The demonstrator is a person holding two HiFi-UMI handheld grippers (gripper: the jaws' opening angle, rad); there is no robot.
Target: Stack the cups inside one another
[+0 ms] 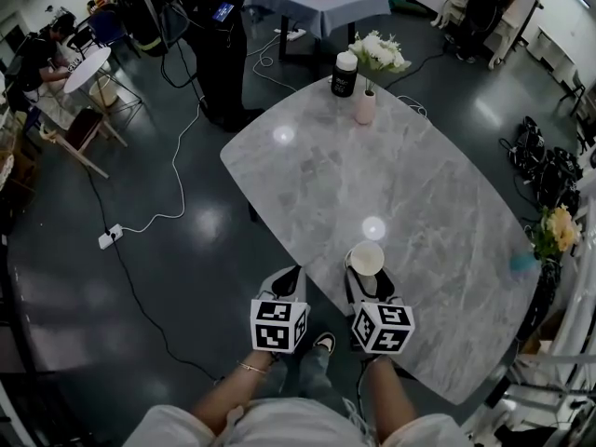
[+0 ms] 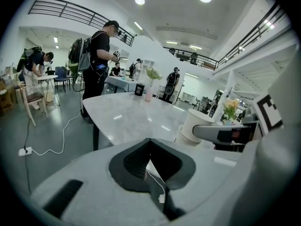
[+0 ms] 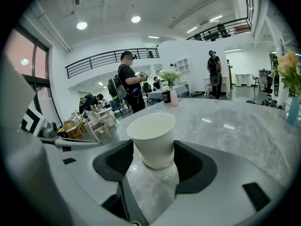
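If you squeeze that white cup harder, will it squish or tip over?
Probably squish: the paper cup looks thin-walled and empty, so the right gripper could dent it. It is likely very light. It sits nested in a lower cup, making a tall, narrow stack, so a sideways push might tip it.

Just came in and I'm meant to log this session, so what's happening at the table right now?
A person stands at the near edge of a marble table with a hand-held gripper in each hand. The right hand-held gripper has its jaws closed on a white paper cup that sits nested in a second cup on the table. The left hand-held gripper hangs beside it, jaws together and empty. A vase of flowers and a dark jar stand at the far end.
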